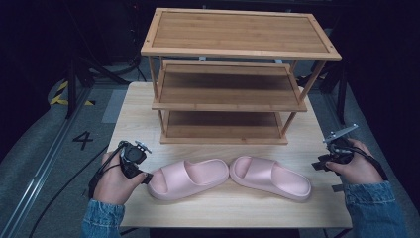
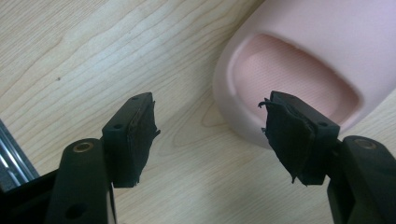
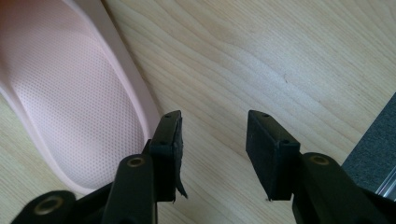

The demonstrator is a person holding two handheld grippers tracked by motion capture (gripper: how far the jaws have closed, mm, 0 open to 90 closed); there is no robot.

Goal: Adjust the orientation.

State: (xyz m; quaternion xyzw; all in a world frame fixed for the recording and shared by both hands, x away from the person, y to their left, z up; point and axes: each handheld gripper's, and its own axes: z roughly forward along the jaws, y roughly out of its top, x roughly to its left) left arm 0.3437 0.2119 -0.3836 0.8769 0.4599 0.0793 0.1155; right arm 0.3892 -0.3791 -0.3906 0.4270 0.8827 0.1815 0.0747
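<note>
High view: left gripper (image 1: 143,176) at lower left, jaws apart, nothing held, just beside the heel of the left slipper (image 1: 189,178). Right gripper (image 1: 319,163) at right edge, jaws apart, nothing held, near the right slipper (image 1: 270,177). Hands hide the jaws. Bare table (image 1: 133,114) strip before the shelf (image 1: 233,74).

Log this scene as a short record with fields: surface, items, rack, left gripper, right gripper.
surface: light wooden table
items: left pink slipper and right pink slipper, lying toe to toe
rack: three-tier bamboo rack, shelves bare
left gripper: left gripper open, at the left slipper's heel
right gripper: right gripper open, beside the right slipper's heel
</note>
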